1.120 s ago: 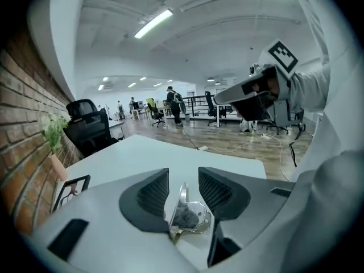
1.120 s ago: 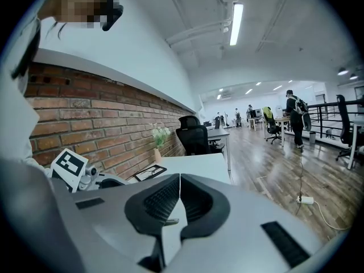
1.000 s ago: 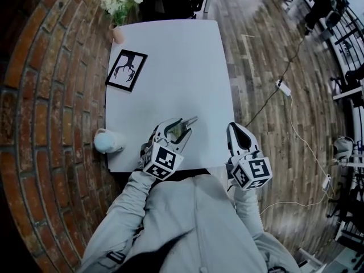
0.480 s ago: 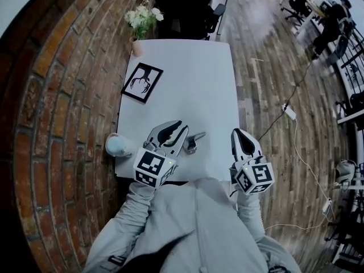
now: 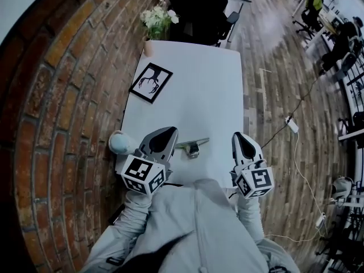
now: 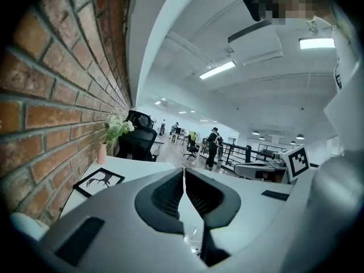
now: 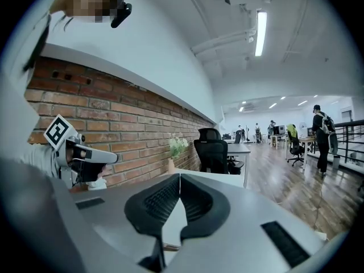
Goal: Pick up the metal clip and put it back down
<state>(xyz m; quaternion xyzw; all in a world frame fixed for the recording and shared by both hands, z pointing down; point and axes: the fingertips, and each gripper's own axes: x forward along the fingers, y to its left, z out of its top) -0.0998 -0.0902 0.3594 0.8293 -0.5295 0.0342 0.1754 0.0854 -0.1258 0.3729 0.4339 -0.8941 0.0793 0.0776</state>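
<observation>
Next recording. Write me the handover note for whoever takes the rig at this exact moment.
Left gripper: shut and empty, over the near left part of the table, just left of the clip.
Right gripper: shut and empty, at the table's near right edge.
Clip: lying on the table between the two grippers, touched by neither.
Done: a second ago the left gripper held the clip; now it is back down, so both pick-up and put-down look finished.
Left: apparently nothing, except perhaps drawing the grippers back.
</observation>
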